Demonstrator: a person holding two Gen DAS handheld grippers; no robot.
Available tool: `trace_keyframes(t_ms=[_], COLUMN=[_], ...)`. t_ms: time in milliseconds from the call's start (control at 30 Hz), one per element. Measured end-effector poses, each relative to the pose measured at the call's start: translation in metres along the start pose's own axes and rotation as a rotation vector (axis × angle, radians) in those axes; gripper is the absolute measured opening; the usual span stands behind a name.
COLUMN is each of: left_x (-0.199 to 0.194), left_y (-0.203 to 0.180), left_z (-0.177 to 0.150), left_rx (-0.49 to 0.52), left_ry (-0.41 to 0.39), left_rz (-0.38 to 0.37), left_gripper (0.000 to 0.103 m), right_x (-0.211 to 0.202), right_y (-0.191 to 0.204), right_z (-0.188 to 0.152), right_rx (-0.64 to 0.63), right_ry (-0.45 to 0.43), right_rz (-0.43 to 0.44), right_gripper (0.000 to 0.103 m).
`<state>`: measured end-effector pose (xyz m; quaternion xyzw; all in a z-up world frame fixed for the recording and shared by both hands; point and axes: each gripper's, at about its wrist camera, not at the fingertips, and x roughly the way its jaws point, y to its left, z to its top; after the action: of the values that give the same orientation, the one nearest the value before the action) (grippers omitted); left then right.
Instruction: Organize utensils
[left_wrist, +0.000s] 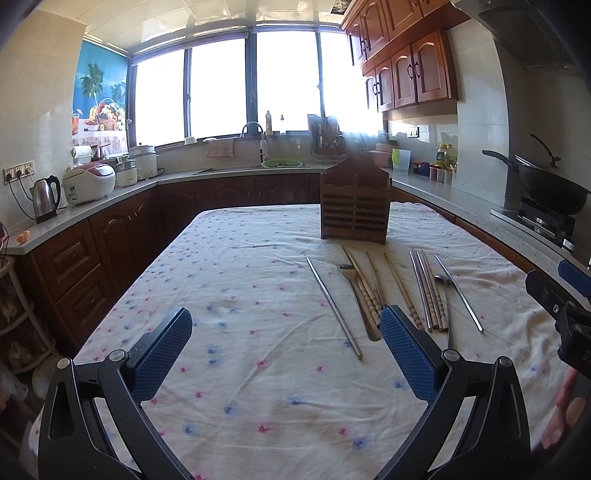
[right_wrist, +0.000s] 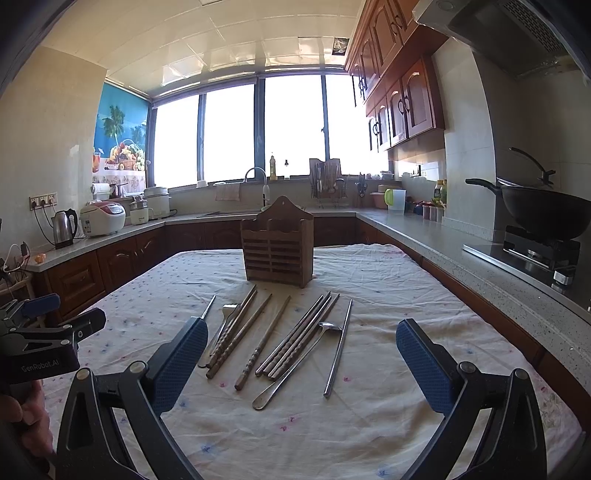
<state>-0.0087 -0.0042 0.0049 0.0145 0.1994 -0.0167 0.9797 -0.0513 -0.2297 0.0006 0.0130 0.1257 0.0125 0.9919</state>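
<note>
Both grippers, left (left_wrist: 286, 354) and right (right_wrist: 303, 365), gape empty; advise pinching one chopstick (right_wrist: 338, 347) mid-shaft, then lowering upright into holder (right_wrist: 279, 245).

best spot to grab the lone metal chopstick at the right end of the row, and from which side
Grip the metal chopstick near mid-shaft, coming straight down with the right gripper, fingers either side of its width. It lies flat on the tablecloth, with bare cloth to its right, though the spoon lies close on its left.
</note>
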Motion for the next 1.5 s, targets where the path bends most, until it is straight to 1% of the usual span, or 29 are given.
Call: trace_keyframes(t_ms=[367, 633, 800, 933, 1133, 1167, 1233, 1267, 1300, 1333, 1433, 1467, 1500], left_x=[0.0, 0.008, 0.018, 0.032, 0.063, 0.07, 0.084, 0.091, 0.099, 0.107, 0.129, 0.136, 0.143], left_y=[-0.002, 0.001, 0.005, 0.007, 0.012, 0.012, 0.012, 0.012, 0.01, 0.008, -0.005, -0.01, -0.015], left_z=[0.001, 0.003, 0.009, 0.017, 0.033, 0.036, 0.041, 0.043, 0.045, 0.048, 0.055, 0.056, 0.058], left_rx=[0.001, -0.02, -0.045, -0.062, -0.091, -0.096, -0.113, -0.121, -0.13, -0.135, -0.107, -0.096, -0.089], left_ry=[0.002, 0.031, 0.08, 0.137, 0.225, 0.241, 0.281, 0.304, 0.329, 0.352, 0.406, 0.423, 0.441], left_rz=[-0.004, -0.018, -0.044, -0.072, -0.126, -0.14, -0.18, -0.204, -0.231, -0.257, -0.315, -0.33, -0.348], left_gripper=[0.103, 0.103, 0.103, 0.102, 0.092, 0.089, 0.084, 0.079, 0.074, 0.072, 0.062, 0.058, 0.055], right_x=[0.0, 0.003, 0.012, 0.025, 0.052, 0.057, 0.07, 0.079, 0.087, 0.095, 0.118, 0.124, 0.131], right_y=[0.0, 0.0, -0.001, -0.007, -0.013, -0.015, -0.019, -0.023, -0.026, -0.029, -0.036, -0.039, -0.042], right_z=[0.0, 0.0, 0.005, 0.013, 0.027, 0.028, 0.03, 0.03, 0.03, 0.029, 0.025, 0.024, 0.022], right_rx=[0.002, 0.005, 0.009, 0.029, 0.058, 0.073, 0.108, 0.127, 0.15, 0.169, 0.215, 0.231, 0.244], right_ry=[0.001, 0.011, 0.055, 0.118, 0.22, 0.238, 0.285, 0.312, 0.342, 0.372, 0.442, 0.463, 0.482], right_rz=[0.001, 0.0, -0.004, 0.024, 0.066, 0.077, 0.1, 0.114, 0.13, 0.137, 0.161, 0.162, 0.16], right_gripper=[0.103, 0.103, 0.103, 0.103, 0.101, 0.1, 0.089, 0.085, 0.076, 0.067, 0.054, 0.052, 0.047])
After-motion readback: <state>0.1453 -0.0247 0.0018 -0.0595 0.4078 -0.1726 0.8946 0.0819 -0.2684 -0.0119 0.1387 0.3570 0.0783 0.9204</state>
